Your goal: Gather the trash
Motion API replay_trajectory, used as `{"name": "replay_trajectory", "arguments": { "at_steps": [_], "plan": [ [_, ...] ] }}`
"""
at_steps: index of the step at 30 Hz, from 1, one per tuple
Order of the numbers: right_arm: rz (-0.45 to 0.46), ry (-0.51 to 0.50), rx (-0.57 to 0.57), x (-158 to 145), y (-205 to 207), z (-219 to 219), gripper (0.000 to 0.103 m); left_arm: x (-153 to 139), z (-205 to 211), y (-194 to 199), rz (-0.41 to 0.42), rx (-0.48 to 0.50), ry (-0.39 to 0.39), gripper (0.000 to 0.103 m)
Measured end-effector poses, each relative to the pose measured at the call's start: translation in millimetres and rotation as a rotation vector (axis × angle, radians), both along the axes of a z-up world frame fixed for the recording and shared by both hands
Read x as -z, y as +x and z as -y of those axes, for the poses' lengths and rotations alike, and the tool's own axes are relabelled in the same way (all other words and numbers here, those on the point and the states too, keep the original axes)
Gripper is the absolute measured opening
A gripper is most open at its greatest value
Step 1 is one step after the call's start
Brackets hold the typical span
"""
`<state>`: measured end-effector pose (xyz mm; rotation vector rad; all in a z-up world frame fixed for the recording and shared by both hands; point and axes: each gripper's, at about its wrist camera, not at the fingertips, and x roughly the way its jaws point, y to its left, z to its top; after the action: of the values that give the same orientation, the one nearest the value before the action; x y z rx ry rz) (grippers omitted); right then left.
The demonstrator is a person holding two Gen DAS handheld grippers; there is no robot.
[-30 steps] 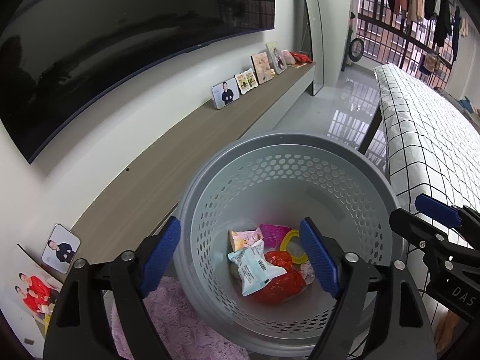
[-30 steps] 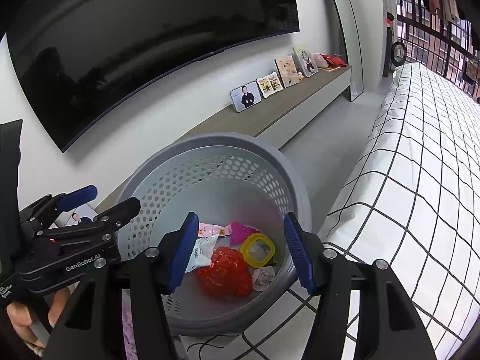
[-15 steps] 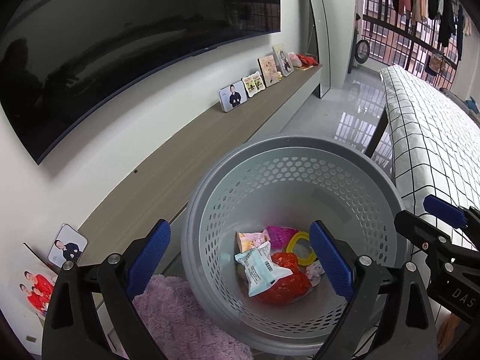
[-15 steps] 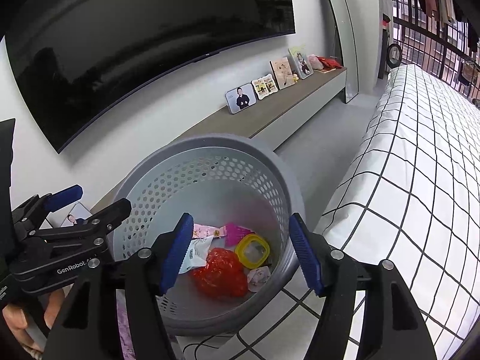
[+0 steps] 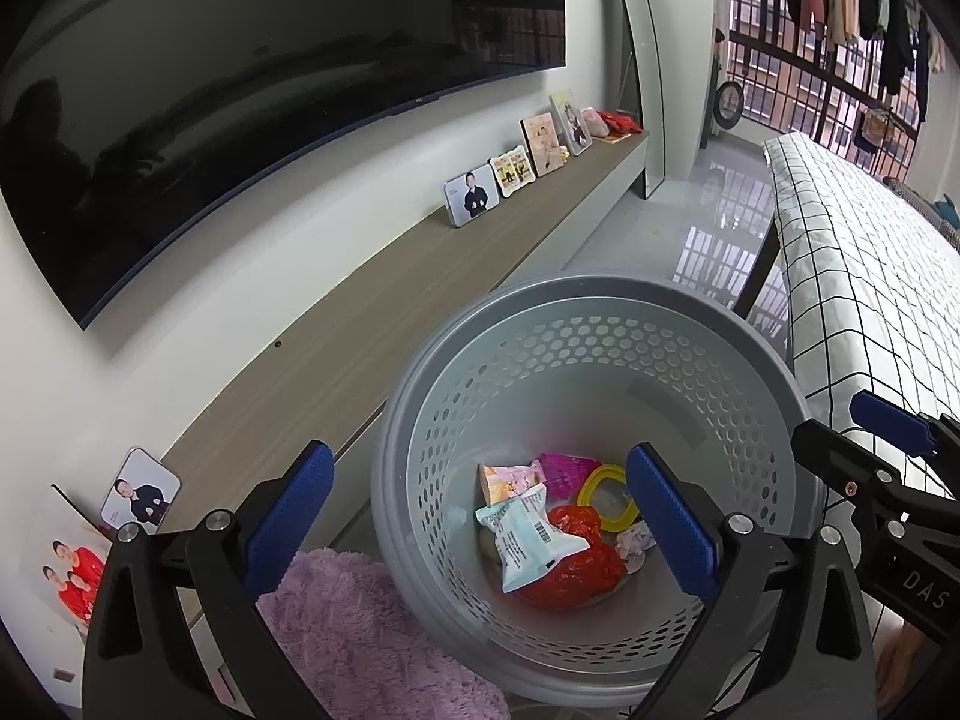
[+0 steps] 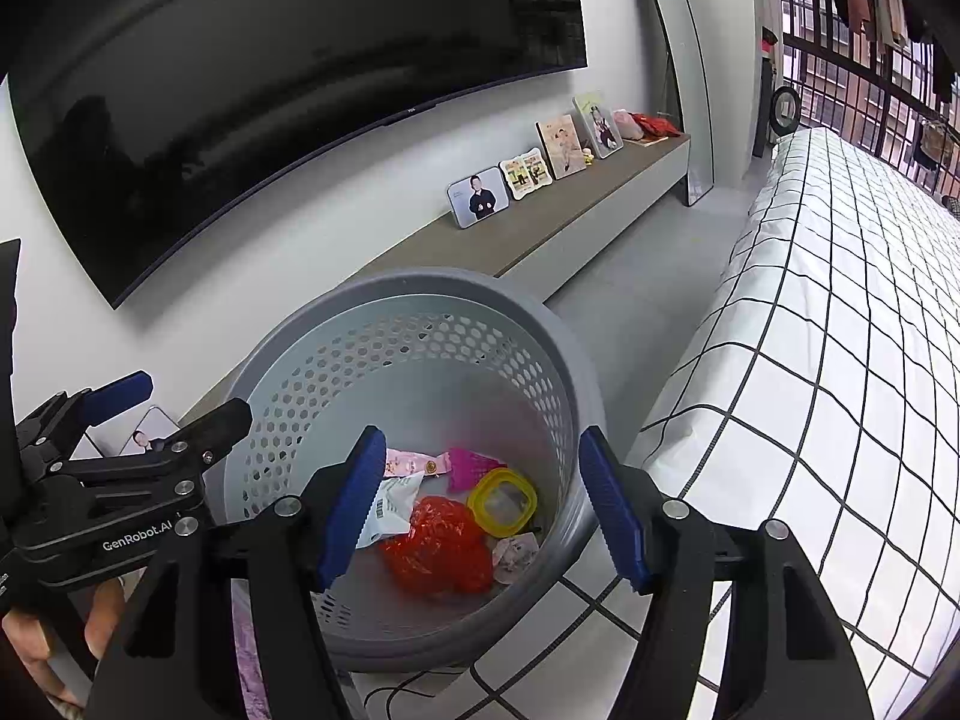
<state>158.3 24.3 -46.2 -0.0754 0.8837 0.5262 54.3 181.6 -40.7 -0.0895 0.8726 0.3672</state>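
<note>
Left gripper (image 5: 480, 516): wide, empty | right gripper (image 6: 489, 501): wide, empty | both above basket (image 6: 528, 312) for drop | wrappers (image 5: 528, 531) inside, mid-floor.

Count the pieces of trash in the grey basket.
6 visible in the basket: red bag, white barcode packet, peach wrapper, magenta wrapper, yellow ring, small pale wrapper. More may lie underneath.
</note>
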Motion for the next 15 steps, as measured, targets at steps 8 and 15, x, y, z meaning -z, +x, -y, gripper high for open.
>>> {"name": "replay_trajectory", "arguments": {
  "at_steps": [8,15],
  "plan": [
    [0.001,0.001,0.003,-0.7,0.5,0.4,0.064,0.1,-1.4,-0.6,-0.006,-0.006,-0.001,0.097],
    [0.001,0.001,0.005,-1.5,1.2,0.1,0.064,0.7,-0.3,-1.2,-0.008,-0.008,0.0,0.097]
  ]
}}
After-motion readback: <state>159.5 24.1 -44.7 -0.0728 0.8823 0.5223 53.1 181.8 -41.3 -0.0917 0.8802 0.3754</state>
